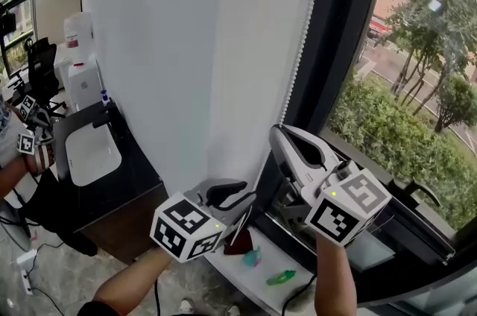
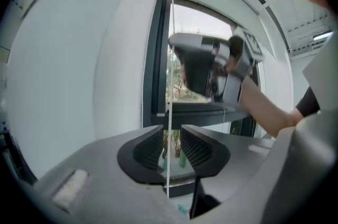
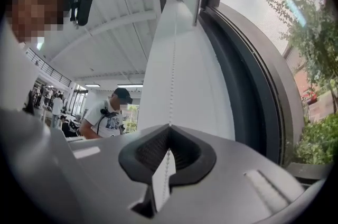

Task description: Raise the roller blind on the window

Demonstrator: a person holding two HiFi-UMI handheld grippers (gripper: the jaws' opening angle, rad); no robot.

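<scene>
The thin, limp, probably slippery bead chain (image 1: pixel 302 46) hung along the right edge of the lowered roller blind (image 1: pixel 201 46) is clenched by the right hand-held gripper (image 3: pixel 169 128), merely straddled by the parted left hand-held gripper (image 2: pixel 171 132), and best pinched squarely.

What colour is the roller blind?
The blind is plain white, clearest in the head view.

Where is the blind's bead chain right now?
In the head view the bead chain hangs along the roller blind's right edge, beside the dark window frame, down into the shut right tool.
</scene>
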